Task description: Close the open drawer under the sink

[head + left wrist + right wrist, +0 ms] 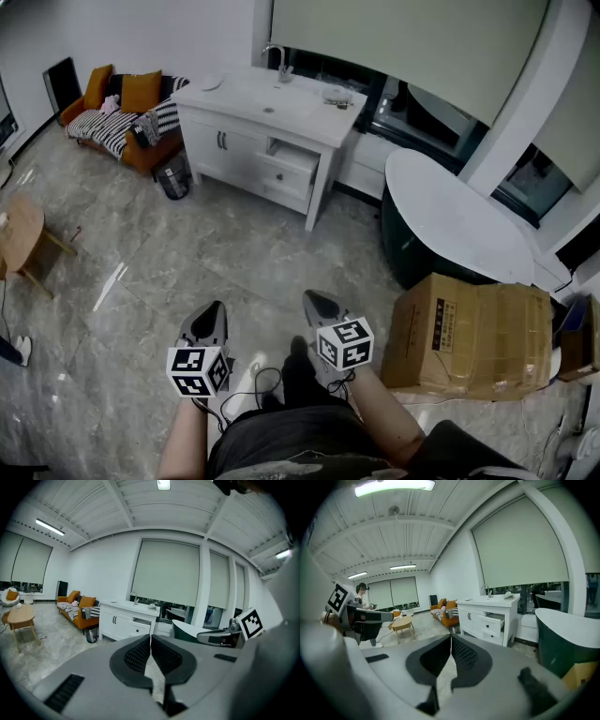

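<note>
A white sink cabinet [267, 141] stands against the far wall, with a faucet [279, 62] on top. Its upper right drawer [292, 160] is pulled partly out; the same open drawer [494, 622] shows in the right gripper view and the drawer [139, 622] in the left gripper view. My left gripper [208, 323] and right gripper [316, 305] are held low in front of me, far from the cabinet, both pointing toward it. Both are shut with nothing between the jaws.
An orange sofa [122, 117] and a small bin [174, 178] stand left of the cabinet. A dark tub with a white rim [450, 225] is at the right, a cardboard box [469, 333] beside me. A round wooden table [23, 239] sits at far left.
</note>
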### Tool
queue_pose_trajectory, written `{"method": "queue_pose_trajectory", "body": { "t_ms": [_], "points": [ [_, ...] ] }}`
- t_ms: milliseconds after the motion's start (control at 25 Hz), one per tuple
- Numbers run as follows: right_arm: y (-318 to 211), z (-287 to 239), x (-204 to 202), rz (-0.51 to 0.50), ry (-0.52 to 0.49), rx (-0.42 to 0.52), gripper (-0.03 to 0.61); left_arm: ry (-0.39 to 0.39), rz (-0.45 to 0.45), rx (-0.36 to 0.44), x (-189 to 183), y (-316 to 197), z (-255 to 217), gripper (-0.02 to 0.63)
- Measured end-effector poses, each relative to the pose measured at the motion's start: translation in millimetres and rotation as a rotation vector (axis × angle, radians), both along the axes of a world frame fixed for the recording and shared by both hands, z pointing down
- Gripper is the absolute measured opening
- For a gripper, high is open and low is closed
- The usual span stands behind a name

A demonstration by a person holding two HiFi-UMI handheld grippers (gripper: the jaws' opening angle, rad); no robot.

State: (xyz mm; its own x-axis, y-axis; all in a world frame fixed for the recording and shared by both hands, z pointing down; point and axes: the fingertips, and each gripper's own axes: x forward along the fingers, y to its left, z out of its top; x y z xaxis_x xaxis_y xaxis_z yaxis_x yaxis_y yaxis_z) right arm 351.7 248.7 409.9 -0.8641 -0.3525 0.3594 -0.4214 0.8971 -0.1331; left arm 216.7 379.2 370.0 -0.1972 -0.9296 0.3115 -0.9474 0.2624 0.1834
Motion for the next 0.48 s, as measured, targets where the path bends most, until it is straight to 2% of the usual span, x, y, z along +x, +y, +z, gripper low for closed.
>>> {"method": "queue_pose_trajectory", "body": {
  "t_ms": [480],
  "points": [
    [0.5,0.3,-6.0,-0.005,0.006,0.010,0.028,-0.004,0.015,0.007,-4.7,-6.1,-0.2,0.020]
  ]
}}
